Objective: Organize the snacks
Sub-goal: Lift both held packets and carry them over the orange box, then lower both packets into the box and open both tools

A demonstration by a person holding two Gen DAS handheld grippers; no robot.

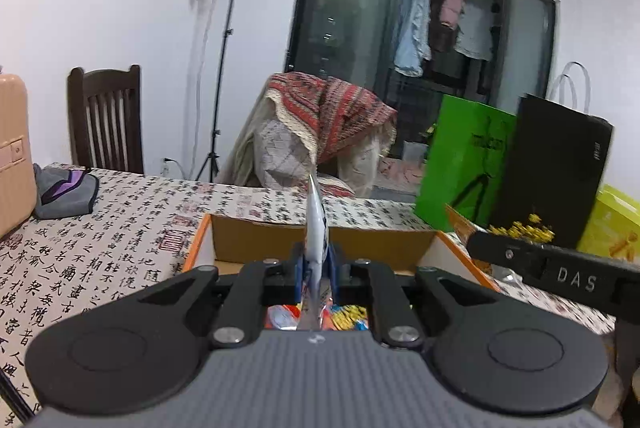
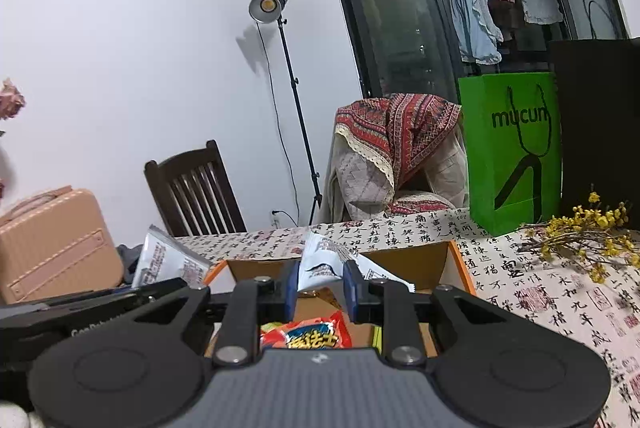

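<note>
Two grippers over an open cardboard box (image 2: 416, 260) on a desk (image 2: 560, 308) w/ calligraphy-print cloth. Left gripper (image 1: 316, 268): jaws pressed together, pinching a white snack packet (image 1: 316, 224) edge-on, upright, above the box's near part. Right gripper (image 2: 322, 278): jaws pinching a second white packet (image 2: 332, 260), crumpled, over the box. Inside box, below the jaws: orange snack bag (image 2: 316, 334) & other bright wrappers. Far right: green paper bag (image 2: 516, 156), black bag (image 2: 600, 128), yellow flower sprig (image 2: 588, 228). Far left: tan suitcase (image 2: 56, 248), wooden chair (image 2: 196, 188).
</note>
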